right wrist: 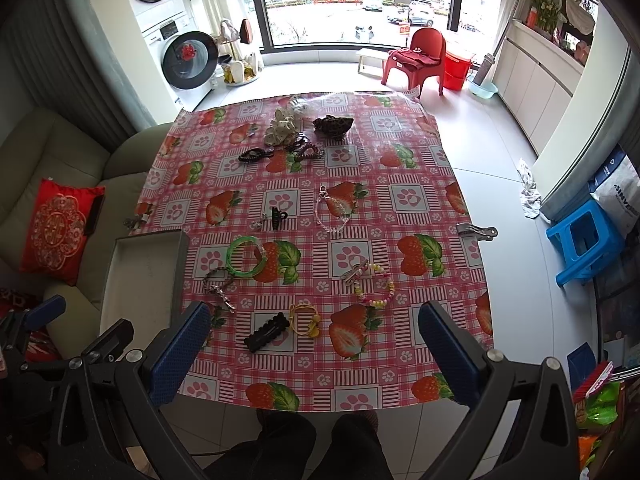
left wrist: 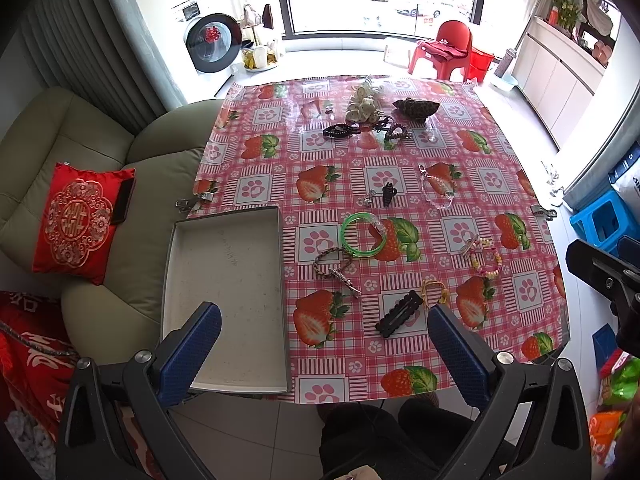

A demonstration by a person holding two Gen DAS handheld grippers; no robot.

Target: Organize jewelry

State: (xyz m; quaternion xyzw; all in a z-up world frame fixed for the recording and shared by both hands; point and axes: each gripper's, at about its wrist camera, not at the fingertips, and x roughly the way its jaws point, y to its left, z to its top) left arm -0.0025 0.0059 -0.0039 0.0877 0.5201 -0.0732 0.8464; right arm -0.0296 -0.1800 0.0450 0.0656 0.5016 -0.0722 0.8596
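You held both grippers above the near table edge, the left gripper (left wrist: 324,354) and right gripper (right wrist: 314,350) each with fingers spread wide, gripping nothing. The jewelry lay scattered on the strawberry tablecloth (right wrist: 420,216): a green bangle (left wrist: 362,236), a beaded bracelet (right wrist: 374,284), and a black hair clip (left wrist: 398,314), all beside the empty grey tray (left wrist: 224,300).

A green bangle (left wrist: 362,235), bead bracelets and black clips are lying spread out. The grey tray (left wrist: 188,240) is sitting empty.

Black claws (left wrist: 324,344), blue textured pads (right wrist: 182,350)
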